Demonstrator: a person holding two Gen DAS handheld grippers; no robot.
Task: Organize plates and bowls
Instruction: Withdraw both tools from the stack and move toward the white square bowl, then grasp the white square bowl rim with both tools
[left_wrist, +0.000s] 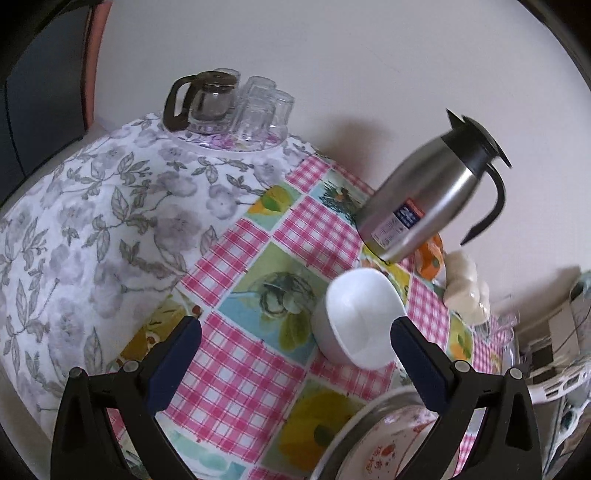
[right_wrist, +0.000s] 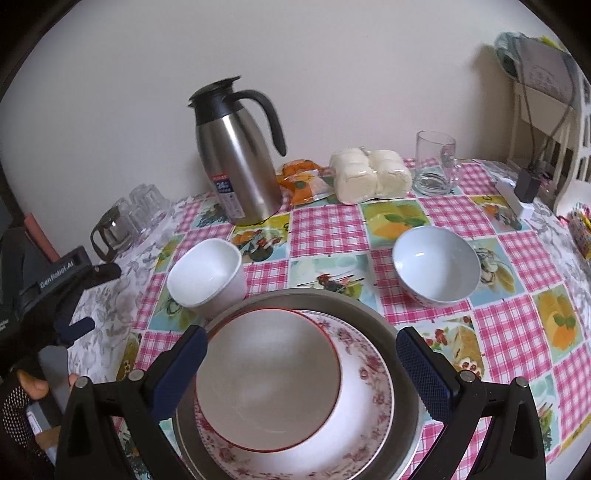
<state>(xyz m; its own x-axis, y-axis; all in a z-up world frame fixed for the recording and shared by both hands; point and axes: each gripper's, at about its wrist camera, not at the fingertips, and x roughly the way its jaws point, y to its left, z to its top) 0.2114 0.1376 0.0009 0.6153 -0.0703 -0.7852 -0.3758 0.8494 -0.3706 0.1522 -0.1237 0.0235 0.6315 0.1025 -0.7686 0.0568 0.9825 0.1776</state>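
Left tongs' black housing (right_wrist: 55, 277): white lettering reads "GenRobot.AI", seen from the right wrist view, left of the steel jug.
Steel jug (right_wrist: 236, 162): a blue and red label low on its body; the large figures look like "26", the rest too small to read.
Steel jug, left wrist view (left_wrist: 424, 199): same label, print blurred, unreadable.

In the left wrist view the bottom edge cuts off the stacked plates (left_wrist: 388, 439), and the jug (left_wrist: 424, 199) hides most of the orange packet (left_wrist: 430, 260). In the right wrist view the left gripper (right_wrist: 74, 328) is partly cut off, its jaws unclear. The glasses (right_wrist: 146, 206) are blurred.
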